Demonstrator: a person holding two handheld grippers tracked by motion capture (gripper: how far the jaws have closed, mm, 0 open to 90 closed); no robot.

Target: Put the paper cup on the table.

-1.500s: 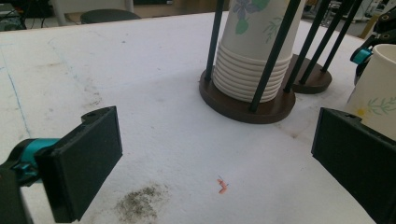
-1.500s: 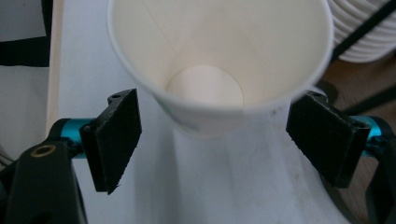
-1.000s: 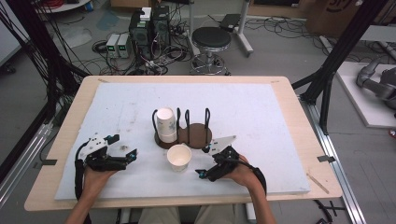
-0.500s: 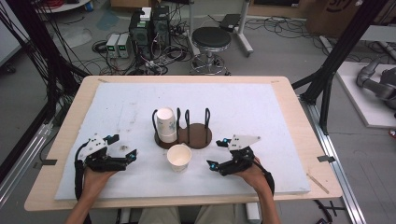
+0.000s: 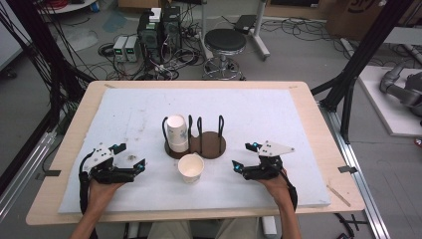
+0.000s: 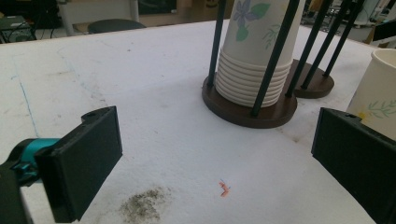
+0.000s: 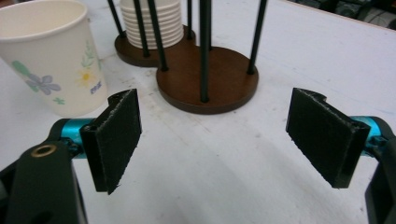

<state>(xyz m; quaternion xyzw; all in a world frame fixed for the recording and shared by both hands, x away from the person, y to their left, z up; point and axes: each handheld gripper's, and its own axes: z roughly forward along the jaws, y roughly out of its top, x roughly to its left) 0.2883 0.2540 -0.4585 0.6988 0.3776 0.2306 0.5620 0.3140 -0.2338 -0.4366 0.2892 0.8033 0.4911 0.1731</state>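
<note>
A stack of upturned flowered paper cups sits in the left ring of a brown two-ring holder with black rods. The holder's right ring is empty. A single paper cup stands upright on the mat just in front of the holder. My left gripper rests open on the mat, left of the cup, jaws empty. To the cup's right my right gripper is open and apart from it, pointing toward the holder.
A white mat covers most of the wooden table. A dark smudge and a small orange mark lie on the mat by the left gripper. A stool and electronics stand beyond the far edge.
My right gripper has slid to the right, away from the single cup, jaws still wide. The left gripper, the cups and the holder have stayed put.
</note>
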